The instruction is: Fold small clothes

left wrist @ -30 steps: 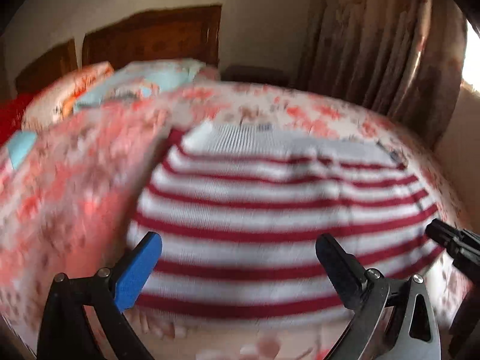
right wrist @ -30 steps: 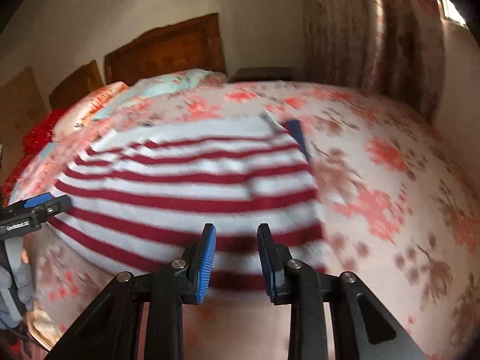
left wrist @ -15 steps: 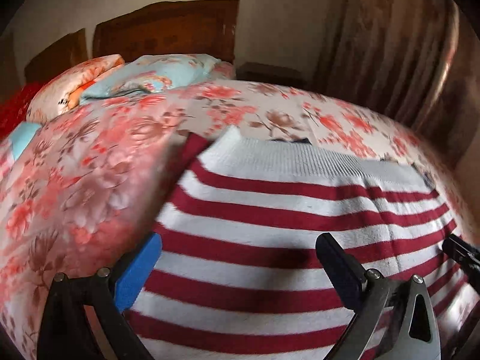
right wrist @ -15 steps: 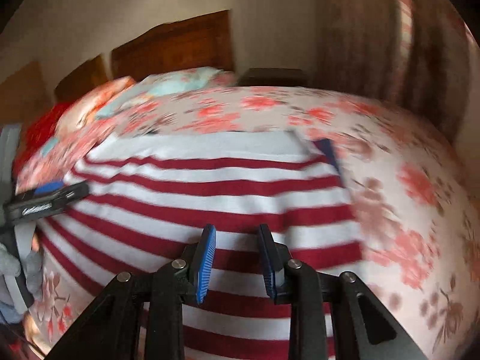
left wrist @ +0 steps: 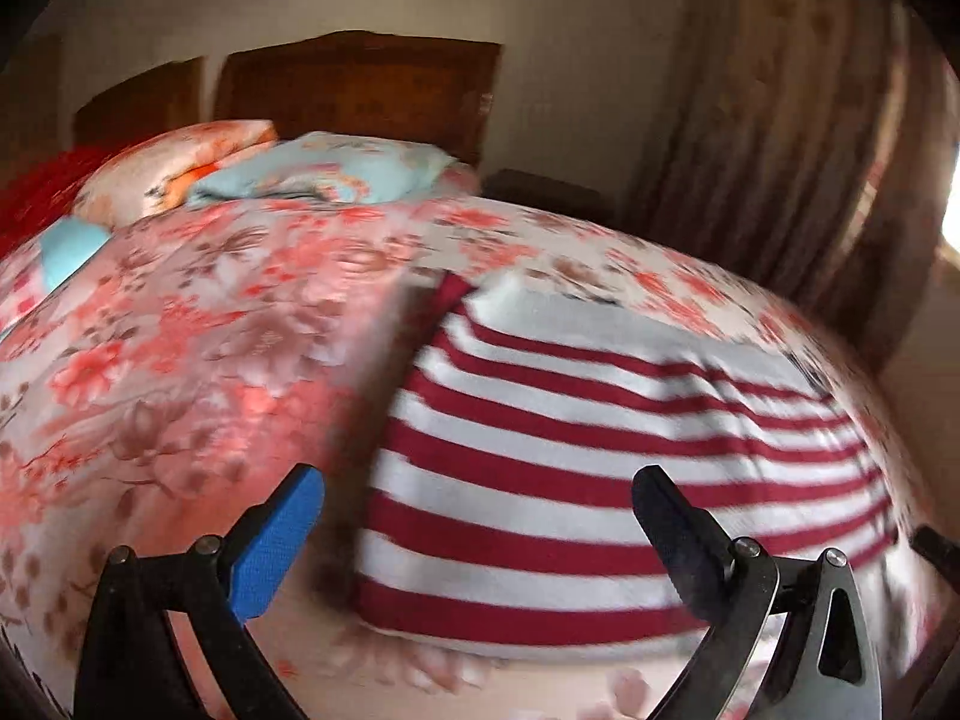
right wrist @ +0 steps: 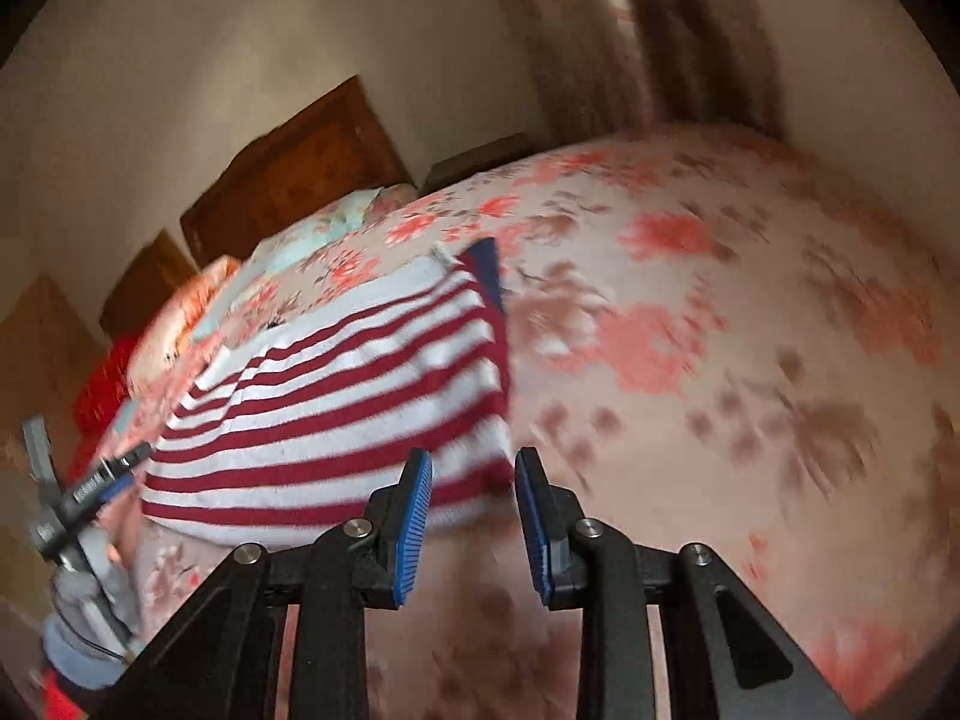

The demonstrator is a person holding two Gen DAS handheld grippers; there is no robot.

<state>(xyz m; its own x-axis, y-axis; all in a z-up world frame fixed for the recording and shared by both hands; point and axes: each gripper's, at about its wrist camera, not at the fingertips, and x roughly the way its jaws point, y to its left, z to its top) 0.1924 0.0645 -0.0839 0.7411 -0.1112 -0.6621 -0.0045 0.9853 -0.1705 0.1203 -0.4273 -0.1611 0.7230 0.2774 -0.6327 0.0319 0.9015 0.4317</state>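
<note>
— Sweater (left wrist: 606,474), where is it lying?

— It is lying flat on the bed (left wrist: 198,324), on the flowered cover. Red and white stripes, folded into a rough block. In my left view it is sitting ahead and a little to the right of the fingers; in my right view it is sitting ahead and to the left.

— Which way is it pointing?

— The stripes are running across, side to side, as my left camera is seeing them. The plain white ribbed band is facing away from me, toward the headboard (left wrist: 360,84) and the pillows (left wrist: 324,171). The near edge is curving just in front of both tools. Its long axis I cannot tell for certain: the lens is bending everything and both pictures are blurring.

— And your left hand-held gripper (left wrist: 474,531)?

— I am holding it spread wide, nothing between its fingers. The blue pad (left wrist: 276,546) is hanging over the bare cover just left of the sweater's left edge; the dark finger is hanging over the stripes near the front right part. Whether either is touching cloth, I cannot tell.

— The right hand-held gripper (right wrist: 473,516)?

— Its jaws are standing partly apart, a narrow gap, and gripping nothing. They are hovering just by the sweater's near right corner, the left pad overlapping the last stripes, the right pad over the cover. My right view is tilting, so the bed is slanting upward to the right there. A dark blue strip (right wrist: 487,267) is showing at the sweater's far right corner.
</note>
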